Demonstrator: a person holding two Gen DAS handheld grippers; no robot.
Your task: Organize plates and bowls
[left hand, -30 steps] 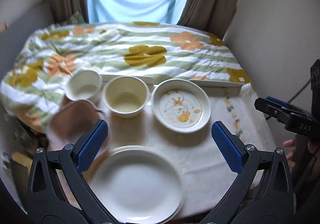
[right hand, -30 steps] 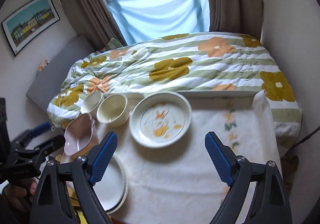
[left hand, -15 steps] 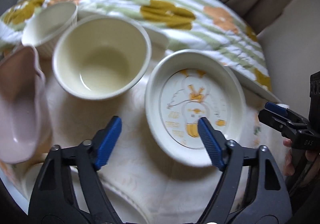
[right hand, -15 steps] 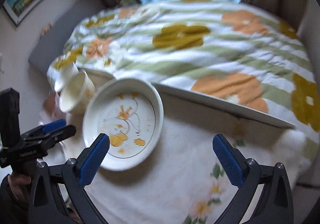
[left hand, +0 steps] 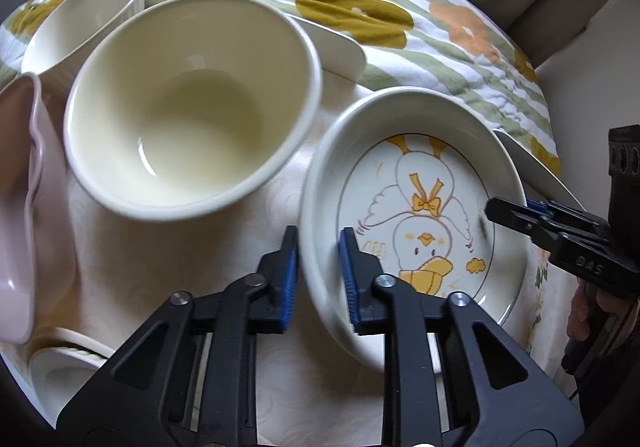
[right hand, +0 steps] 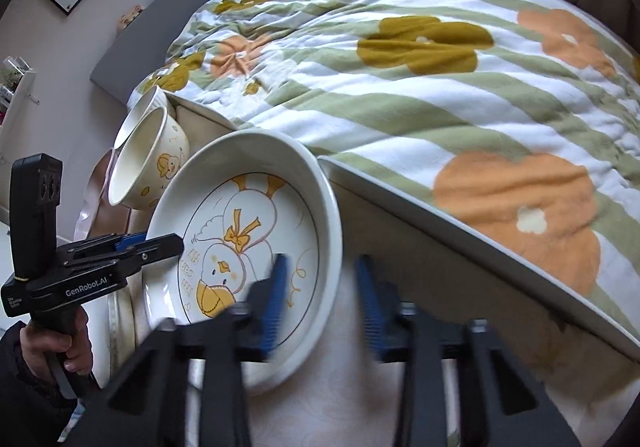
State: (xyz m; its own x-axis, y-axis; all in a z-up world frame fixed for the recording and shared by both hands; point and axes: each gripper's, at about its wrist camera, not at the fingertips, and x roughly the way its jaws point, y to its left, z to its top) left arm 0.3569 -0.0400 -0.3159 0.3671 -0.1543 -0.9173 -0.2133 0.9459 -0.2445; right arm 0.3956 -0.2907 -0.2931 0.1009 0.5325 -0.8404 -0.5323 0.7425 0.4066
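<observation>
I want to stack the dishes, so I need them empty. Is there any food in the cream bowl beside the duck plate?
No. In the left wrist view the cream bowl shows a bare, glossy inside, next to the duck plate.

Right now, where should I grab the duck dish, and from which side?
Pinch the duck dish by its raised rim from above, one pad inside and one outside. It is too wide to span, and the cream bowl crowds its far-left side, so take the near or right edge.
</observation>
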